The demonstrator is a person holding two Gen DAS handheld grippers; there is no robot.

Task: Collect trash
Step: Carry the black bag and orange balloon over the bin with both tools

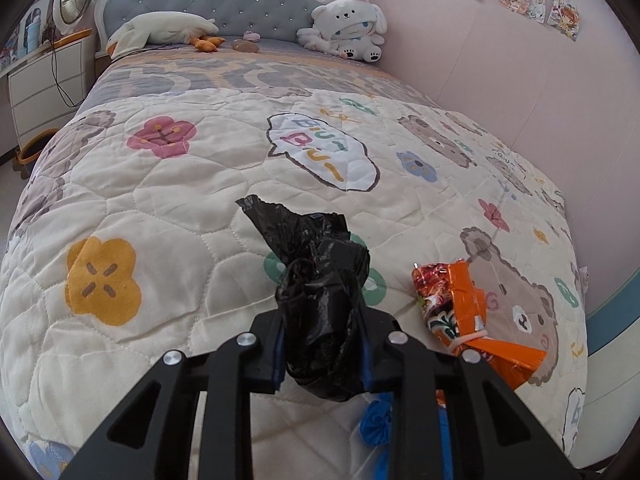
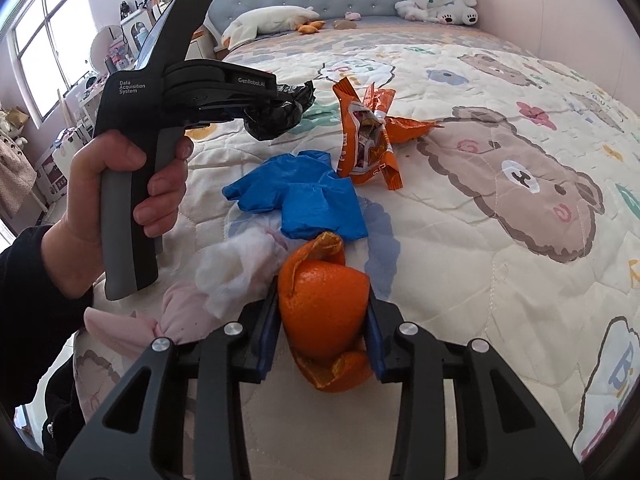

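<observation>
Clamping a crumpled black bag (image 1: 320, 304), the left claw (image 1: 323, 344) holds it above the bed (image 1: 168, 184) (likely as the receptacle), while the right claw (image 2: 324, 332) grips orange peel (image 2: 324, 312) near wrappers (image 2: 368, 136) and a blue glove (image 2: 304, 196).

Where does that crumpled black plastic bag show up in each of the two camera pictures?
Left wrist view: the black plastic bag sits low in the centre, pinched in the left gripper.
Right wrist view: the bag is upper left, at that gripper's tip.
Shared landmark: the orange snack wrapper on the quilt.
</observation>
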